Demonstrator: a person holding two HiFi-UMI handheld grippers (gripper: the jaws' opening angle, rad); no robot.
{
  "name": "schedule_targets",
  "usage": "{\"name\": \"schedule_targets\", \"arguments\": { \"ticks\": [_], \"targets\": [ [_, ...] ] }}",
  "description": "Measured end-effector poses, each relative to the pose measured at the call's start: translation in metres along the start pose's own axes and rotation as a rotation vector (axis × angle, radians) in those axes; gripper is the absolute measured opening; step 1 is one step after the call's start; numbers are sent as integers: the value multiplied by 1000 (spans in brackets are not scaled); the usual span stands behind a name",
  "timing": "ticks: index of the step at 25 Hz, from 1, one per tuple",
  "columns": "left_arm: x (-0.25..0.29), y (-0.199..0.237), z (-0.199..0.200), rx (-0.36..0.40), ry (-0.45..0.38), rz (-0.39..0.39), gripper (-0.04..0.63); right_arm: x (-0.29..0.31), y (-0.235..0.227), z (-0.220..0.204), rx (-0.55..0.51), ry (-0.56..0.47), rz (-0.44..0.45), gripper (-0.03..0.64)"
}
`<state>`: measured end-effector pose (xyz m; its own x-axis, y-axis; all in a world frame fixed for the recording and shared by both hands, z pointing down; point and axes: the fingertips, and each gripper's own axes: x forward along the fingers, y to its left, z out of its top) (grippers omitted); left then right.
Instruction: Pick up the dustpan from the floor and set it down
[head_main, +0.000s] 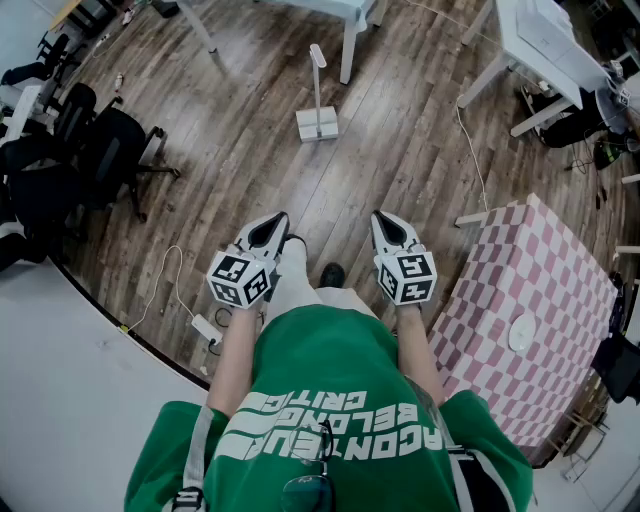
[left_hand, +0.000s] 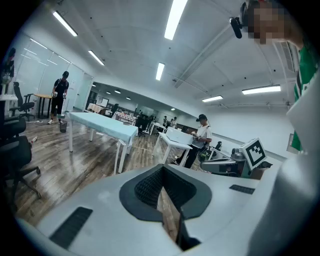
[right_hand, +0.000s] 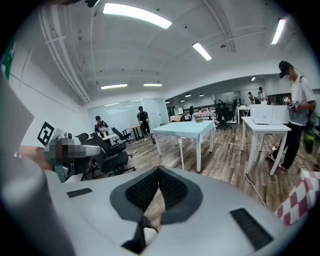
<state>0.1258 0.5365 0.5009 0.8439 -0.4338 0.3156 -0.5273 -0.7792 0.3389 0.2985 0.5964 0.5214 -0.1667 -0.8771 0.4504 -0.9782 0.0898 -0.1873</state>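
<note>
- The dustpan (head_main: 317, 122) is seen standing upright on the wood floor (head_main: 250, 160) with its long handle pointing up. It's out on the open boards, well away from the floor's curved edge, and near the leg of a white table (head_main: 350, 48).
- The left gripper (head_main: 275, 218) is held with its jaws closed. In the left gripper view (left_hand: 162, 167) the tips are seen meeting and nothing is gripped — only floorboards show through the slot behind them.
- Same deal with the right gripper (head_main: 380, 216). In its own view (right_hand: 159, 168) the jaws are pressed together at the tips and nothing is caught between them.
- Both grippers are held side by side in front of a green shirt (head_main: 330, 400) and tipped a little downward. They're well apart from the dustpan, which isn't touched by either one.
- A dark shoe (head_main: 332, 273) can be made out on the floor between the two grippers.
- A table covered in pink-and-white checks (head_main: 530, 280) is parked at the right side of the floor. A small white disc (head_main: 521, 333) is lying on it.
- Black office chairs (head_main: 110, 150) are bunched along the left edge of the floor. A white power strip (head_main: 205, 327) with its cable is lying right at that edge.
</note>
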Motion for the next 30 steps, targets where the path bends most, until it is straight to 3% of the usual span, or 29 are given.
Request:
{"name": "schedule_targets", "arguments": {
  "ticks": [16,23,30],
  "targets": [
    [26,9,6,-20,2,-26,-8,18,-15,6,16,11,-7,9],
    [54,48,24,-43,1,-27,-6,55,-36,22,29,35,-38,9],
    [84,119,61,-60,2,-23,-8,126,-39,62,5,75,-53,9]
  ]
}}
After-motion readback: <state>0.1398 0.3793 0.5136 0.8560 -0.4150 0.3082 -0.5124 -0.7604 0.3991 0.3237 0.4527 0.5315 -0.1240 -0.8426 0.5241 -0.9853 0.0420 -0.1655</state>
